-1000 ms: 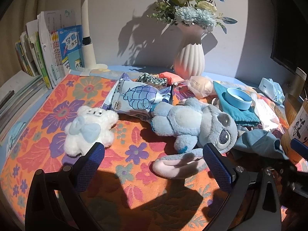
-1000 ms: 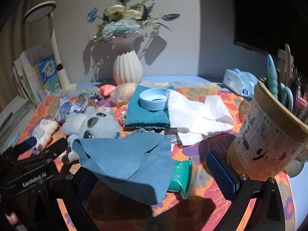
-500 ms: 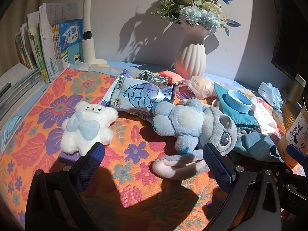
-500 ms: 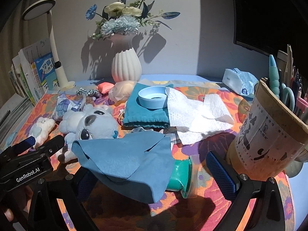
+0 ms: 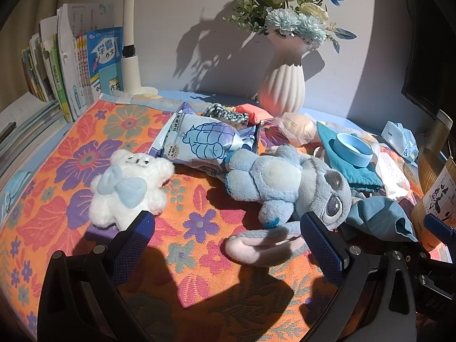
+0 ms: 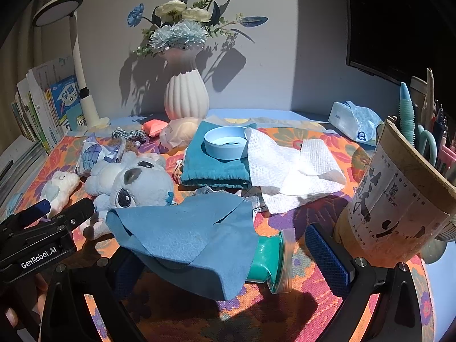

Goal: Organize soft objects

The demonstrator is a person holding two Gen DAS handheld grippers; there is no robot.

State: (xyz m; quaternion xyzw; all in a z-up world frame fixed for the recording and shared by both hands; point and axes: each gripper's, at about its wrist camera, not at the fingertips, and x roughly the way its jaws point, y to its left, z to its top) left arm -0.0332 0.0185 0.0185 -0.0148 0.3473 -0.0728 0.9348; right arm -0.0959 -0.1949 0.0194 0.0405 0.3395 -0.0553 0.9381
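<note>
Hovering with fingers spread and empty, left gripper [image 5: 225, 245] frames blue plush [image 5: 287, 182] at centre frame; right gripper [image 6: 225, 256], likewise spread, straddles blue cloth [image 6: 188, 236].

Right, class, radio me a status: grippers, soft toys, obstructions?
Left gripper open, empty. Right gripper open, blue cloth draped between its fingers. Blue plush, white plush untouched. Pen holder crowds right.

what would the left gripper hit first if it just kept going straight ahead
Probably the blue plush: its pink ear lies between the open fingers of the left gripper, toward the right finger. The white plush sits off to the left. Depth is uncertain.
</note>
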